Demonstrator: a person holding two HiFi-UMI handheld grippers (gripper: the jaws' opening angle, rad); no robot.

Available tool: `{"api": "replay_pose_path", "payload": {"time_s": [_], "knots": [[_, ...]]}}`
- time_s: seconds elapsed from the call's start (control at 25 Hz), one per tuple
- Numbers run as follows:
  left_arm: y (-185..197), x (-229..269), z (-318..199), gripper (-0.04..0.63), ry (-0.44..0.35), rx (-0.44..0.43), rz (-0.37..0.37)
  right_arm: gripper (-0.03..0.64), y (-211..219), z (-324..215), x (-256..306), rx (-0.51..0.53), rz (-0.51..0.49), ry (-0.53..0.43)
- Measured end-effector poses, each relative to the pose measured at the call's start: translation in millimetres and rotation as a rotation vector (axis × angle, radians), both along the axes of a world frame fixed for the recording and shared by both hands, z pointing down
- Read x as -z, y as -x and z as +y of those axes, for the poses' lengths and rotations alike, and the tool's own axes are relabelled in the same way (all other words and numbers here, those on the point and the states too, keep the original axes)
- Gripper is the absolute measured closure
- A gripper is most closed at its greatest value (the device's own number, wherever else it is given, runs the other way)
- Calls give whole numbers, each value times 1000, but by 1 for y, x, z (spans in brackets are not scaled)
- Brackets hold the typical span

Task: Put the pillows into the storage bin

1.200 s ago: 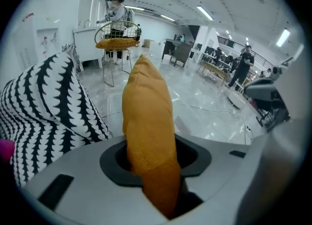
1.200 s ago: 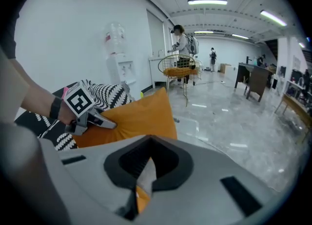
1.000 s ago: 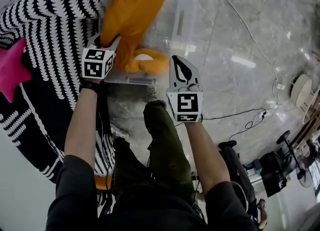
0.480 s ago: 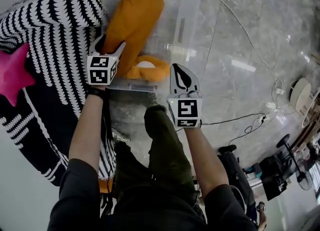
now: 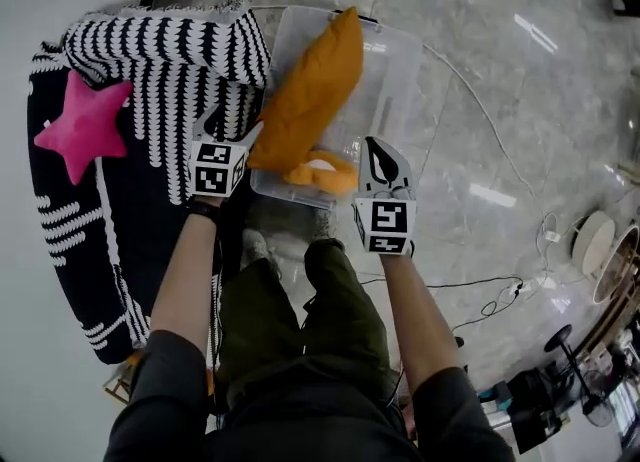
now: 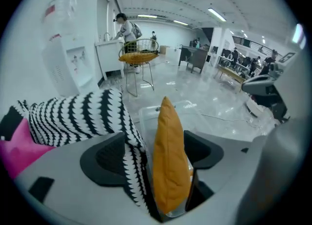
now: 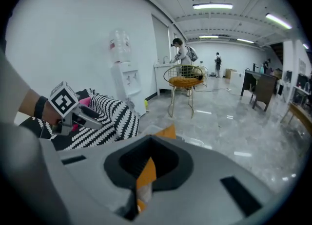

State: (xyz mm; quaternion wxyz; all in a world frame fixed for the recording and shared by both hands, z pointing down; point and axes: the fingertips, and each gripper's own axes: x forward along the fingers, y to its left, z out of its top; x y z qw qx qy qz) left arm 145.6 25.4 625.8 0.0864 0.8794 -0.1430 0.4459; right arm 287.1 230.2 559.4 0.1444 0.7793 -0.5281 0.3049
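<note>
My L gripper: jaws just been opening, now wide, nothing pinched. R gripper: jaws together, empty. At 12 o'clock, orange pillow stands on edge in clear storage bin. At 10 o'clock, striped pillow w/ pink star pillow beside it.

Release: the left gripper lets go
Its jaws have just been opening and no longer pinch the orange pillow in the storage bin; they now stand clear at the pillow's 8 o'clock.
</note>
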Motion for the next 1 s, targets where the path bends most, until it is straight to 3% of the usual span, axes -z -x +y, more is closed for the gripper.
{"api": "replay_pose_path", "payload": {"time_s": [0.2, 0.36, 0.68, 1.0], "knots": [[14, 65, -50, 210, -91, 64, 65, 617, -1, -45, 37, 58, 43, -27], [46, 102, -91, 207, -135, 149, 92, 617, 13, -91, 71, 135, 79, -62], [151, 150, -184, 201, -199, 334, 115, 617, 81, -209, 116, 310, 116, -115], [273, 154, -254, 198, -226, 543, 89, 617, 174, -315, 118, 522, 98, -134]]}}
